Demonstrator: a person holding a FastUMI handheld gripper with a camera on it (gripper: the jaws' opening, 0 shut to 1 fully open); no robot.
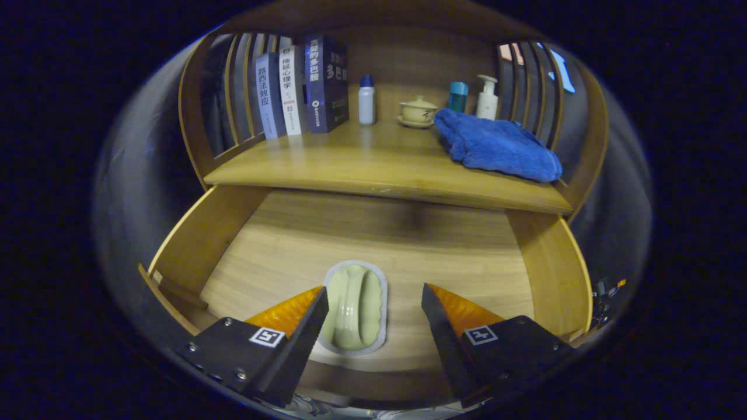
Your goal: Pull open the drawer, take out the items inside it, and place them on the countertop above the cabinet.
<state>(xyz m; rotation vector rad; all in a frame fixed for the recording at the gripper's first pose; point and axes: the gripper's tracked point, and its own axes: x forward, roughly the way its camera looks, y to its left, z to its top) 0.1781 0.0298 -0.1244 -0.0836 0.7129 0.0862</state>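
Drawer stands pulled out under the bench, a pale green soap dish on its floor. Hand-held gripper gapes open, left finger beside the dish, right well clear — closing off-centre could shove it aside.

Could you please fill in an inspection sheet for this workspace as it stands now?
Surface: wooden countertop above the open drawer; its front half bare.
Job's things: pale green oval dish lying on the drawer floor, near the front.
Clutter: on the countertop, three upright books, white bottle, lidded cup, teal container, pump bottle, blue towel.
Gripper: fingers open, dish between them, nearer one finger; not gripped.
Cables: nothing seen.
Surroundings: slatted wooden sides flank the countertop.
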